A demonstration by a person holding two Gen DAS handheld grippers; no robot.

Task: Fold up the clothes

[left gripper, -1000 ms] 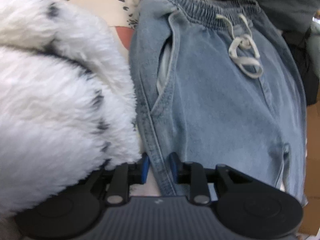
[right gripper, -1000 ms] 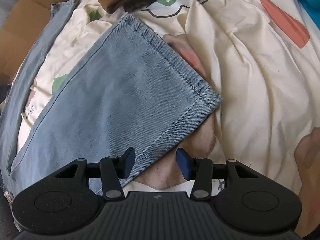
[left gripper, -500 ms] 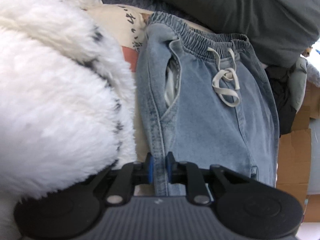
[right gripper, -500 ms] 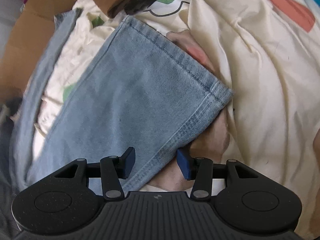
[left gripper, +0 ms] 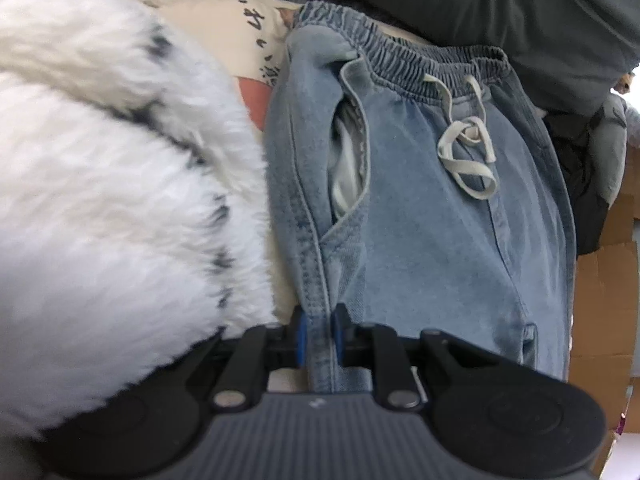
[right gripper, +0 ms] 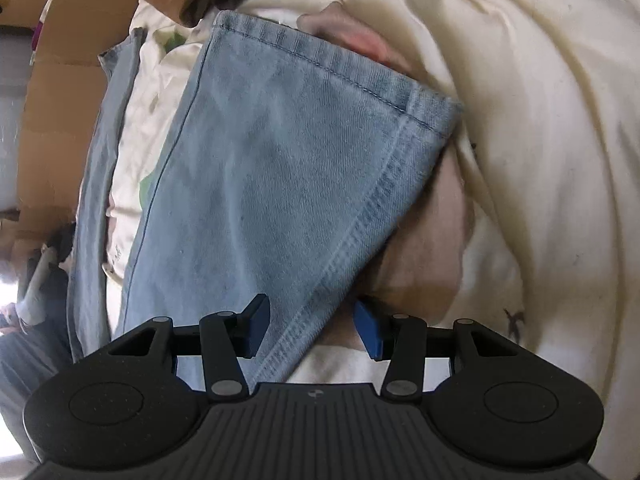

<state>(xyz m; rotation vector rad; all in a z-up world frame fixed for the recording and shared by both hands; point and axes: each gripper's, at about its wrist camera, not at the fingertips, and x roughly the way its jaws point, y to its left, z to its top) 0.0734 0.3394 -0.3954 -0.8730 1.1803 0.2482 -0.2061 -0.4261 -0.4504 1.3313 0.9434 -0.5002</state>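
Note:
Light blue denim jeans [left gripper: 420, 240] lie on a cream printed bedsheet [right gripper: 520, 120], with the elastic waistband and white drawstring [left gripper: 468, 152] at the far end of the left wrist view. My left gripper [left gripper: 320, 332] pinches the jeans' left side seam below the pocket; its jaws are opening slightly, the seam still pressed between the blue pads. In the right wrist view the leg end [right gripper: 280, 180] with its stitched hem [right gripper: 340, 72] lies flat. My right gripper [right gripper: 312, 328] is open low over it, the leg's right edge between the fingers and untouched.
A fluffy white spotted fabric [left gripper: 112, 180] bulges close against the left side of the jeans. Dark grey cloth [left gripper: 480, 8] lies beyond the waistband. Cardboard [left gripper: 600, 300] stands at the right edge, and more cardboard [right gripper: 60, 100] borders the sheet left of the leg.
My left jaws have closed from a wide gap onto the side seam. My right gripper has rolled and sunk closer to the leg, which now looks larger and more tilted.

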